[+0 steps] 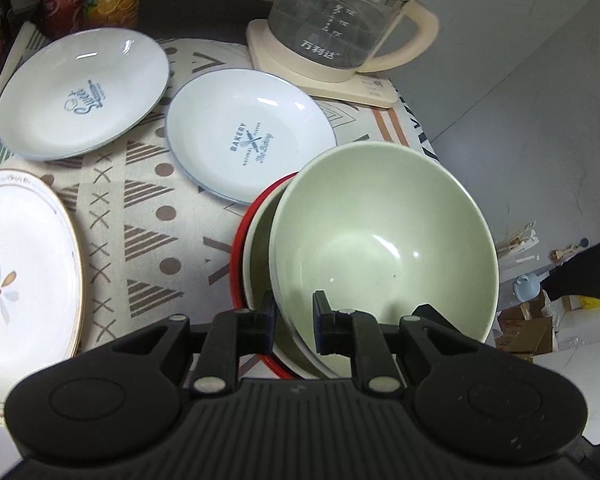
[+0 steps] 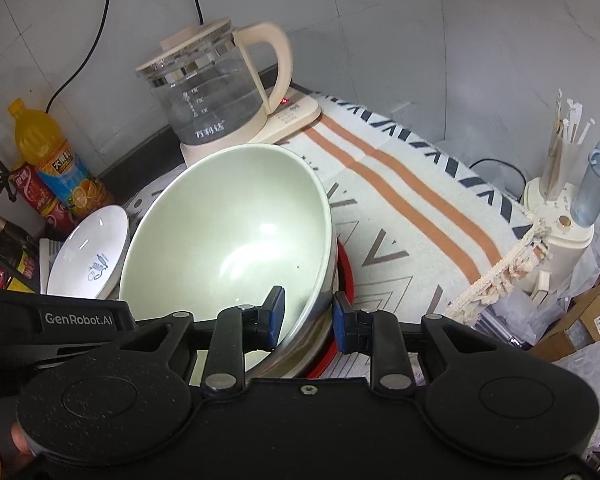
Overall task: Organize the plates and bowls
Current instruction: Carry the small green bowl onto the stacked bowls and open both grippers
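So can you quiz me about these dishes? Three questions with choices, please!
1. Where does the glass kettle stand?
A. On its cream base, at the back of the cloth
B. On the floor
C. On top of a plate

2. How many white plates lie on the patterned cloth in the left wrist view?
A. One
B. Five
C. Three

3. What is happening to the green bowl?
A. It lies upside down
B. Both grippers pinch its rim
C. Nothing touches it

Answers:
1 A: the kettle sits on the cream base behind the dishes.
2 C: there are two plates with blue writing and one flower plate.
3 B: the left gripper and the right gripper each have one finger inside the rim and one outside.
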Demonstrator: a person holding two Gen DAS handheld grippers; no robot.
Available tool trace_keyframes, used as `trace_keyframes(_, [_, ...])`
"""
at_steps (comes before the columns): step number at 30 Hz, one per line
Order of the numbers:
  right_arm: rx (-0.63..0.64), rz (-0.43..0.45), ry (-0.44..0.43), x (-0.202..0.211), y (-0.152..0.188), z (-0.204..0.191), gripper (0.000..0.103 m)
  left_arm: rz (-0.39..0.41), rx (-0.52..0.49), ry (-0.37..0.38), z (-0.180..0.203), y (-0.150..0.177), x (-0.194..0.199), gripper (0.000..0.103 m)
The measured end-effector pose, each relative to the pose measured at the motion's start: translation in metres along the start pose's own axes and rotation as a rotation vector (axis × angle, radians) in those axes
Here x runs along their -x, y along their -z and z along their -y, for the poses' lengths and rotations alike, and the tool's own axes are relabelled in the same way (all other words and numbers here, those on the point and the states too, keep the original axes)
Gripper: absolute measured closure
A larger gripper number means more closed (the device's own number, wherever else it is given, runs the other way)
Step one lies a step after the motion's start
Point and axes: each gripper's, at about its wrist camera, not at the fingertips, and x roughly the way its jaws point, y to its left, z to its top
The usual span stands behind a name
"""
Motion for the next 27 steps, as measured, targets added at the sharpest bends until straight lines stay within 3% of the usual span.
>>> trace_keyframes(17, [0.024,0.011,0.016,0.007,0.0,-0.006,0.077,0.055,0.024,-0.005,-0.018,-0.007,0.024,0.081])
trace_keyframes(22, [0.045,0.027,0.028,0.018,0.005,-0.01,0.077,0.063,0.039,-0.024,-0.027,-0.002,0.031,0.068])
trace_keyframes(27, [0.091,0.055,0.011,0.032,0.01,-0.022,0.074,0.112,0.046,-0.05,-0.038,0.007,0.047,0.037])
